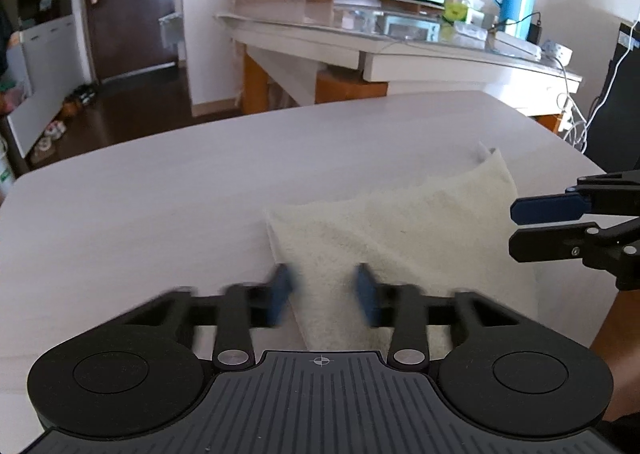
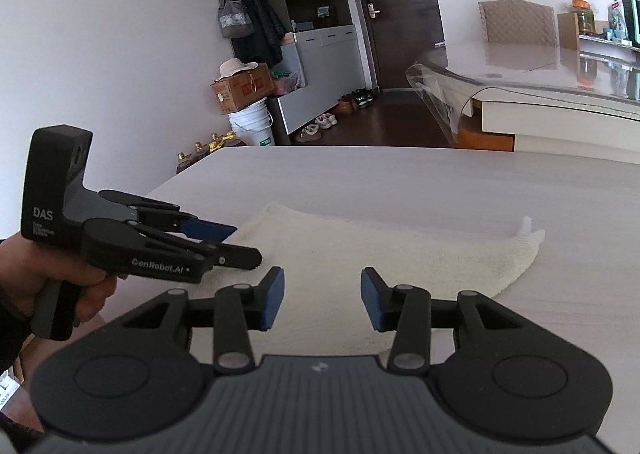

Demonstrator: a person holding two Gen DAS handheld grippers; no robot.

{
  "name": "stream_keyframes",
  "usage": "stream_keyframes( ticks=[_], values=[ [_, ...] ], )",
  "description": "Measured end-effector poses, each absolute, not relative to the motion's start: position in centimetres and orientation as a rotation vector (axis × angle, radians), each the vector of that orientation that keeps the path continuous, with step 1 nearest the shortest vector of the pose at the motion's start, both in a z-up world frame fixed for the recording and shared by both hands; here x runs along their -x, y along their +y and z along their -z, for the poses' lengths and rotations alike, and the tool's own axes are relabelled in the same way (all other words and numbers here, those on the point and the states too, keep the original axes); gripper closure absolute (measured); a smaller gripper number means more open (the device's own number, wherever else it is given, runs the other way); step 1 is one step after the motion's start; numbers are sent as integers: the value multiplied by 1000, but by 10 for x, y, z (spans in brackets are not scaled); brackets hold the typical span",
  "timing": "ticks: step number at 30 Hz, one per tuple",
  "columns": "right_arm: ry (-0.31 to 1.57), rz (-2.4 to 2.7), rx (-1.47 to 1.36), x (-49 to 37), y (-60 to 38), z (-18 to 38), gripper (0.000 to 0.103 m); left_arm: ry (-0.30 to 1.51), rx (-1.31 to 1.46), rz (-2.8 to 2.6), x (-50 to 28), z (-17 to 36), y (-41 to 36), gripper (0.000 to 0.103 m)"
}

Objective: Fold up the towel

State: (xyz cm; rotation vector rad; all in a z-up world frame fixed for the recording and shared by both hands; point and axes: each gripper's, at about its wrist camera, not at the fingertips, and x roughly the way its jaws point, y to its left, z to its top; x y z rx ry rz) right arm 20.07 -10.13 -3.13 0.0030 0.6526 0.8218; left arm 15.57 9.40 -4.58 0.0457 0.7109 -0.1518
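Towel (image 2: 372, 254) lies on the table (image 2: 440, 182), apparently folded at least once, further folds likely pending; left gripper (image 1: 325, 294) spread over its near-left corner, right gripper (image 2: 322, 298) spread above its near edge, neither pinching.

Pale wood-grain table (image 2: 400, 178) with a rounded edge, bearing a cream terry towel (image 2: 380, 254). The towel lies flat, apparently folded, its small white tag (image 2: 526, 223) at the corner farthest from the table's near edge.

Black hand-held gripper (image 2: 240, 242) — blue pads, white lettering
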Motion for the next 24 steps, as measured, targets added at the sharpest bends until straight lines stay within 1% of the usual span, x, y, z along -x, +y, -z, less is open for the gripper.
stream_keyframes(
  ticks=[1, 5, 9, 15, 22, 23, 24],
  values=[
    [652, -821, -6, -202, -102, 32, 57, 703, -58, 146, -154, 45, 94, 94],
    [653, -826, -41, -208, -104, 31, 56, 647, -114, 178, -146, 39, 87, 96],
    [658, -851, -104, -207, -116, 25, 56, 587, -201, 264, -134, 35, 72, 96],
    [666, -892, -168, -218, -108, 19, 56, 555, -279, 350, -124, 37, 47, 96],
    [774, -895, -237, -239, -91, 35, 57, 538, -322, 413, -115, 42, 28, 96],
    [779, -890, -245, -241, -91, 37, 66, 540, -321, 419, -114, 42, 28, 96],
    [783, -885, -254, -242, -92, 39, 78, 544, -319, 426, -113, 42, 28, 96]
  ],
)
